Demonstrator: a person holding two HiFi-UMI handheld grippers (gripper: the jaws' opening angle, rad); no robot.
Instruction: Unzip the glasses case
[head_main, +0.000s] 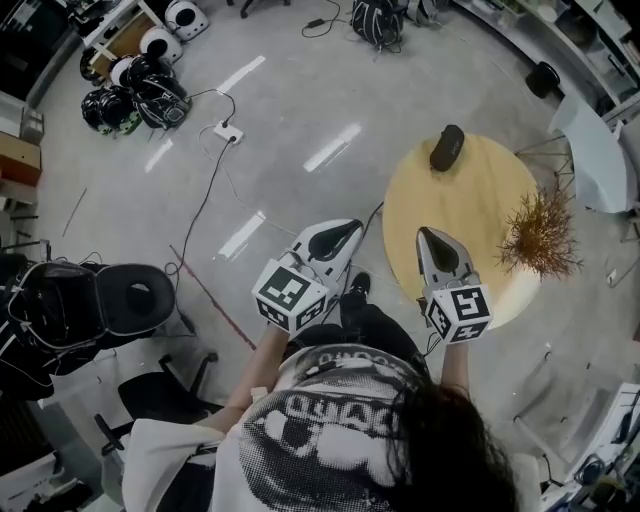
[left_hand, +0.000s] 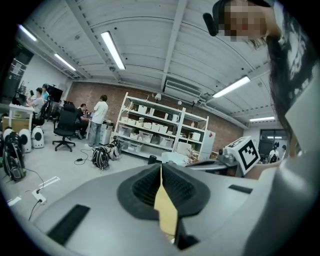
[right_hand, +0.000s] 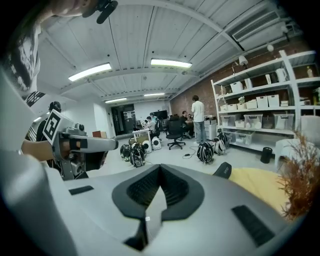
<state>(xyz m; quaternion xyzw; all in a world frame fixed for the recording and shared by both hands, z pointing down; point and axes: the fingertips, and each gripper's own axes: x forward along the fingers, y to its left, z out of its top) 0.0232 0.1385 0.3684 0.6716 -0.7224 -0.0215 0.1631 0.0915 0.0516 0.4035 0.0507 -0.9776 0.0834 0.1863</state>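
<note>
1. Grey floor (head_main: 300, 110) surrounds a round wooden table (head_main: 470, 200).
2. Right gripper (head_main: 423, 234), clenched and empty, hangs over the table's near side; left gripper (head_main: 352, 228), also clenched and empty, is beside the table.
3. Glasses case (head_main: 447, 147) lies at the table's far edge, well ahead of both.

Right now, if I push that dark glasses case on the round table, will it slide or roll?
Lying flat and oblong, the glasses case probably slides rather than rolls. It sits near the table edge, so a push might drop it.
</note>
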